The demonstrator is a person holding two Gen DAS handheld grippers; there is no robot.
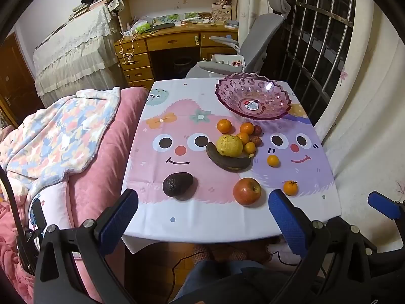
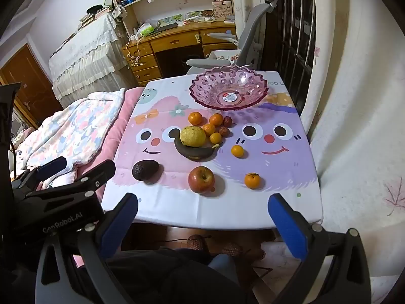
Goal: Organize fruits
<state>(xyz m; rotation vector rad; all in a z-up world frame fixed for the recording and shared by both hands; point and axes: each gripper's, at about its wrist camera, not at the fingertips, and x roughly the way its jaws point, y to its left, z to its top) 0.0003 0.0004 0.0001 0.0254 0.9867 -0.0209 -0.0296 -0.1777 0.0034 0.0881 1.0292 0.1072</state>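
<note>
An empty pink glass bowl (image 1: 253,98) (image 2: 227,91) stands at the table's far right. In front of it lie several small oranges (image 1: 224,126), a yellow pear (image 1: 229,145) (image 2: 193,136), a blackened banana (image 1: 227,160) (image 2: 195,152), dark lychees (image 1: 257,130), a dark avocado (image 1: 177,184) (image 2: 145,169), a red apple (image 1: 246,191) (image 2: 201,179) and a small orange (image 1: 290,187) (image 2: 252,180). My left gripper (image 1: 202,202) is open and empty at the table's near edge. My right gripper (image 2: 202,207) is open and empty, also at the near edge.
The table (image 1: 202,223) has a cartoon cloth. A pink bed with a floral blanket (image 1: 63,131) lies to the left. A grey office chair (image 1: 253,45) and a wooden desk (image 1: 172,40) stand behind. A curtain (image 1: 367,126) hangs to the right.
</note>
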